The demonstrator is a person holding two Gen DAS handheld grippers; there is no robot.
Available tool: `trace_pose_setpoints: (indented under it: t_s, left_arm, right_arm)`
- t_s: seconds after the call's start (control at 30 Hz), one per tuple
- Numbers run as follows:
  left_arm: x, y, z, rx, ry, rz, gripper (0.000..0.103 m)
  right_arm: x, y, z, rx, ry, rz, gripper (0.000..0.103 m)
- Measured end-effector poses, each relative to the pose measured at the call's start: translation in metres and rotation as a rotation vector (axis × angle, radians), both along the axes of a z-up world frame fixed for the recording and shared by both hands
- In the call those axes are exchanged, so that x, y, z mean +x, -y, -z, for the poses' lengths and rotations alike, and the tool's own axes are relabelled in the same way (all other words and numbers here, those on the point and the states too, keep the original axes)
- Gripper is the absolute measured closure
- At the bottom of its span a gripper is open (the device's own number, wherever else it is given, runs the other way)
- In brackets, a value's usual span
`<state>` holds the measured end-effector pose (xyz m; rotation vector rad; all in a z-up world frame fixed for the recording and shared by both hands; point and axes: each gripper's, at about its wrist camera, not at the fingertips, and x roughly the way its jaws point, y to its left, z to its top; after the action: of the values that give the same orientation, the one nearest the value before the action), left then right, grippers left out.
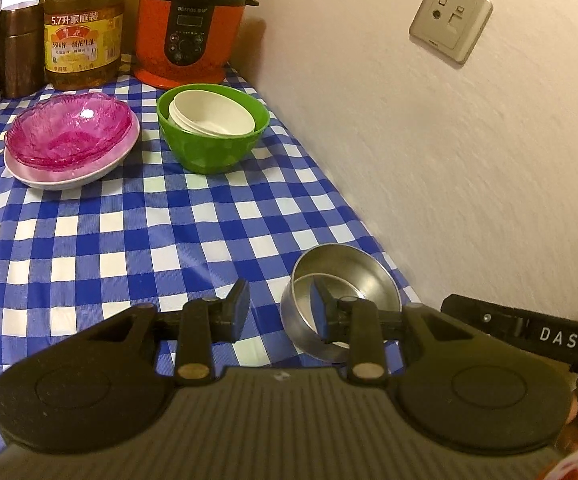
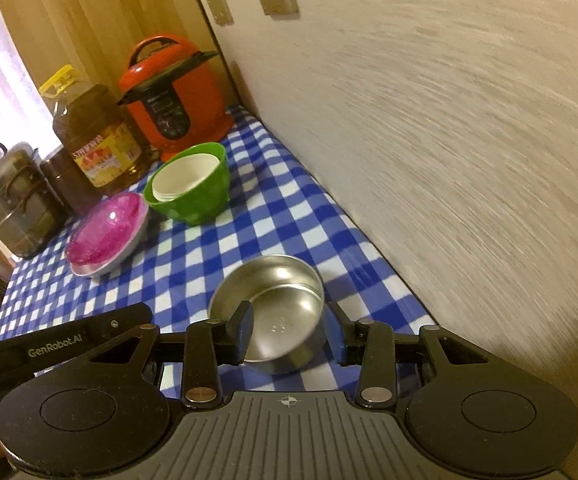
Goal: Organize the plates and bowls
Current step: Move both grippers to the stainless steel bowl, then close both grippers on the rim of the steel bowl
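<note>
Steel bowl [image 2: 273,312] sits nearest us, on the checked cloth [image 1: 129,240] close to the wall, apart from the rest, so by our guess it's next to be sorted. Further back, dishes are grouped by type: pink glass dishes [image 1: 69,128] stacked on a pale plate [image 1: 61,178], white bowls [image 1: 213,114] nested in a green bowl [image 1: 209,148], w/ the red cooker [image 1: 189,28] & oil jug [image 1: 83,28] behind. Our right gripper [image 2: 293,334] straddles the steel bowl's near rim, jaws part open, one finger inside & one outside; whether the pads press the wall we can't tell. Left gripper [image 1: 279,312] hangs just beside it, jaws narrow-ish w/ nothing between them.
</note>
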<state>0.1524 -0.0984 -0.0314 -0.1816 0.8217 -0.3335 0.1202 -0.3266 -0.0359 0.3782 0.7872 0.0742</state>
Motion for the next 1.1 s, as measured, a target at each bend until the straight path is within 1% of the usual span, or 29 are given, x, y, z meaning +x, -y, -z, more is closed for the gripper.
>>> trace_pose_setpoints:
  t_s: [0.4,0.7,0.93,1.03,1.1]
  left_arm:
    - [0.003,0.002,0.006,-0.005,-0.018,0.021,0.073]
    - [0.008,0.008,0.013,-0.007,-0.039,0.055,0.073]
    - [0.017,0.009,0.019,-0.033,-0.064,0.081,0.073]
    - [0.021,0.011,0.020,-0.048,-0.062,0.104,0.073]
    - [0.024,0.014,0.021,-0.044,-0.063,0.119,0.073]
  right_arm:
    - [0.004,0.001,0.008,-0.022,-0.036,0.024,0.063]
    - [0.009,0.005,0.016,-0.013,-0.055,0.030,0.063]
    - [0.014,0.010,0.023,-0.001,-0.063,0.043,0.063]
    - [0.015,0.013,0.025,0.010,-0.052,0.045,0.063]
    - [0.017,0.014,0.028,0.019,-0.051,0.045,0.063]
